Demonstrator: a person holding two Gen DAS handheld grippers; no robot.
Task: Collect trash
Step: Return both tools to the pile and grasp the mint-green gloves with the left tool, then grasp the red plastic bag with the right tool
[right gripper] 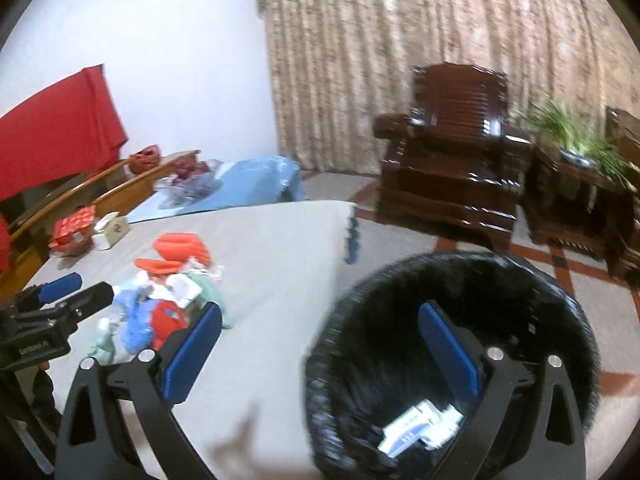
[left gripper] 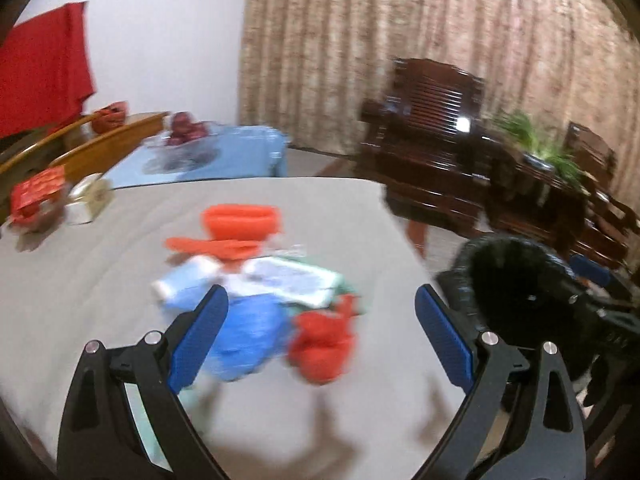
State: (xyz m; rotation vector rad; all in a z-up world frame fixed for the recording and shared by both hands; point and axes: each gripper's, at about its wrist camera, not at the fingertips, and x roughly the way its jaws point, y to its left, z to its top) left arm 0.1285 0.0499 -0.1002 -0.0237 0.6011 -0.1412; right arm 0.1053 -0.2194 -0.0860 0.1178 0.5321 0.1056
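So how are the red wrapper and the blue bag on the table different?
The red wrapper is crumpled into a tight lump; the blue bag spreads out looser and wider. The wrapper lies nearer the bin, the bag nearer the left claw's left finger. Both lie on the table, uncollected.

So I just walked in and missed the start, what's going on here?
A person with a gripper in each hand is clearing trash off the table. The left gripper is open above the wrapper pile, gripping nothing. The right gripper is open at the black-lined bin, which holds a white box.
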